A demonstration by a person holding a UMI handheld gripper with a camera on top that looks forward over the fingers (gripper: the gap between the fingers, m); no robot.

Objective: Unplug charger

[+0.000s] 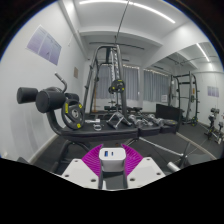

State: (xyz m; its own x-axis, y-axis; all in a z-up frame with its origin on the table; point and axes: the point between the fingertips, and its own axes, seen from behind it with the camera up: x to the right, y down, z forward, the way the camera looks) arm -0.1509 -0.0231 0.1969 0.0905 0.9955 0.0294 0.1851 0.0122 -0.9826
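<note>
A small white charger block (111, 157) with a blue port on its face sits between my two fingers. My gripper (111, 160) is shut on it: both magenta pads (97, 160) press against its sides. The charger is held up in the air, apart from any socket, and no cable shows on it. The white finger bases show just below the charger.
This is a gym room. A black weight bench (60, 110) with a padded roller stands to the left. A cable machine frame (110, 75) stands ahead, with a dumbbell rack (135, 120) behind it. More racks (190, 95) stand to the right.
</note>
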